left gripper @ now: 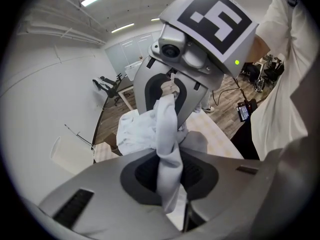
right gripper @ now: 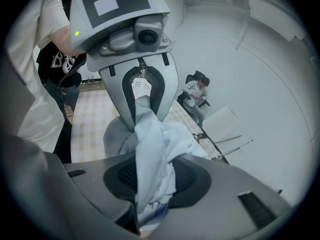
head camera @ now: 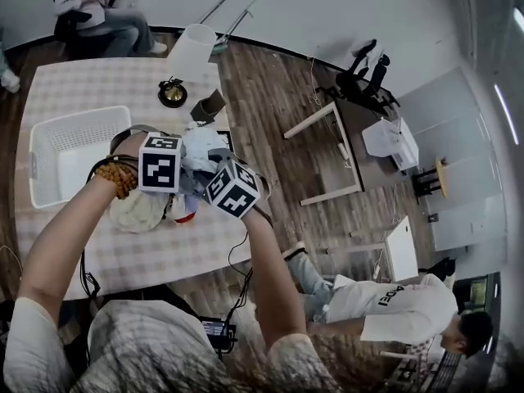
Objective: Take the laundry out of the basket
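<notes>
The cloth (head camera: 196, 150), white and bunched, is out of the basket (head camera: 49, 158) and hangs stretched between the two grippers over the table (head camera: 65, 88), at about 3 o'clock from the basket and clear of its rim. The left gripper (left gripper: 169, 176) is clamped on one twisted end of it; in the left gripper view the fabric runs up from between the dark pads (left gripper: 142, 174) to the right gripper's jaws, which face it at 12 o'clock. The right gripper (right gripper: 149, 180) grips the other end, a thicker fold with a pale blue tint, and in its own view the cloth climbs in the same way to the left gripper at 12 o'clock. In the head view the two marker cubes (head camera: 160, 164) sit near each other with the cloth between and behind them. At 7 o'clock from the cloth a cream pile (head camera: 139, 211) lies on the checked tablecloth, with a red bit (head camera: 184, 217) at its right edge. A beaded bracelet (head camera: 121, 178) rings the left wrist. At 12 o'clock stand a dark cup (head camera: 209, 105) and a white lamp shade (head camera: 192, 51), and at 11 o'clock a round black-and-gold thing (head camera: 172, 94). Beyond the table a person sits on a chair (head camera: 90, 11) at 11 o'clock, a white desk (head camera: 327, 154) stands at 3 o'clock, and another person in a white shirt (head camera: 393, 301) is low on the wooden floor at 4 o'clock.
</notes>
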Demonstrator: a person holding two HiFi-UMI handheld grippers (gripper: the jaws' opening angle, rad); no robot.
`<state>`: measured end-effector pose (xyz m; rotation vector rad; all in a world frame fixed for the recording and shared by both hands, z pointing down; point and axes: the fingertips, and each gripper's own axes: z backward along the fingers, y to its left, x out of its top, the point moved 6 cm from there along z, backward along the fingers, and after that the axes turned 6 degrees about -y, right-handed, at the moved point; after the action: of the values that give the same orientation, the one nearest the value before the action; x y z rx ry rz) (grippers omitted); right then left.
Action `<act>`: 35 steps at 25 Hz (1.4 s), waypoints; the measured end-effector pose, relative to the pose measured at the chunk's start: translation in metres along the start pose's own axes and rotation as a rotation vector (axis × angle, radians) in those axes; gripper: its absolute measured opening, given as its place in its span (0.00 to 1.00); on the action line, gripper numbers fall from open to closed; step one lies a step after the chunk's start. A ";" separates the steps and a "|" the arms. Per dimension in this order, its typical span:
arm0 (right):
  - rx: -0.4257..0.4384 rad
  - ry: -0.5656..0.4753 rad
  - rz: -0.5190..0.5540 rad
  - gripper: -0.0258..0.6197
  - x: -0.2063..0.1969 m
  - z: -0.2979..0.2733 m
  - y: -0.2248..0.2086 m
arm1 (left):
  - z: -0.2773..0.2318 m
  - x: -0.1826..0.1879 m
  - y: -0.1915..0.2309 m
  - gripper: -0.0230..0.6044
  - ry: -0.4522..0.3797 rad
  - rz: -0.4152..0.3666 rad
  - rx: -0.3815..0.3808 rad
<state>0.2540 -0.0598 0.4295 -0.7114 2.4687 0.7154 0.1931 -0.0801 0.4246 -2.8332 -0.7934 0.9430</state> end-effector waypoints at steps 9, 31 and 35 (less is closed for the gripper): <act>0.146 0.083 -0.074 0.25 -0.061 -0.065 0.058 | -0.087 -0.043 -0.047 0.16 0.099 0.031 -0.087; 0.286 0.174 -0.135 0.37 -0.119 -0.125 0.107 | -0.155 -0.086 -0.086 0.37 0.361 -0.127 -0.069; 0.269 0.172 -0.106 0.38 -0.109 -0.104 0.089 | -0.129 -0.078 -0.074 0.37 0.338 -0.109 -0.072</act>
<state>0.2540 -0.0185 0.5996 -0.8205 2.5902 0.2848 0.1802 -0.0403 0.5878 -2.8583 -0.9396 0.4111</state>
